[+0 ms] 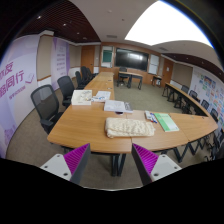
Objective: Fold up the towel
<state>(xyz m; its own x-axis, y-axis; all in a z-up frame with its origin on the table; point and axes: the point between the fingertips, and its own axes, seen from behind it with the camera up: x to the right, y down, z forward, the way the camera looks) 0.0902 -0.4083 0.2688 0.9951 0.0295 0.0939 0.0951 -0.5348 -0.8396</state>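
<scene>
- We're looking down a meeting room, and the towel point(130, 127) lies on the near end of a long wooden worktop point(85, 128), beyond the fingers and well apart from them.
- It's a pale, cream-ish cloth lying fairly flat in a rough rectangle, a bit rumpled on top. We'd guess it's light and floppy, so it'll sag and drape the moment it's lifted rather than hold a shape.
- Best bet for a grip, in our opinion: pinch a corner or the near edge, where there's a thin layer to bite on, then drag it over onto the rest. Grabbing the middle would likely just bunch it up.
- The gripper point(111, 162) has its jaws spread wide, purple pads facing in, with nothing between them and nothing touched.
- Other stuff on the worktop: a green book or folder point(166, 122) just beside the towel, and some papers point(113, 105) further back. Office chairs point(45, 104) line the side.
- Folding hasn't started by the look of it; the gripper needs to close in first.
</scene>
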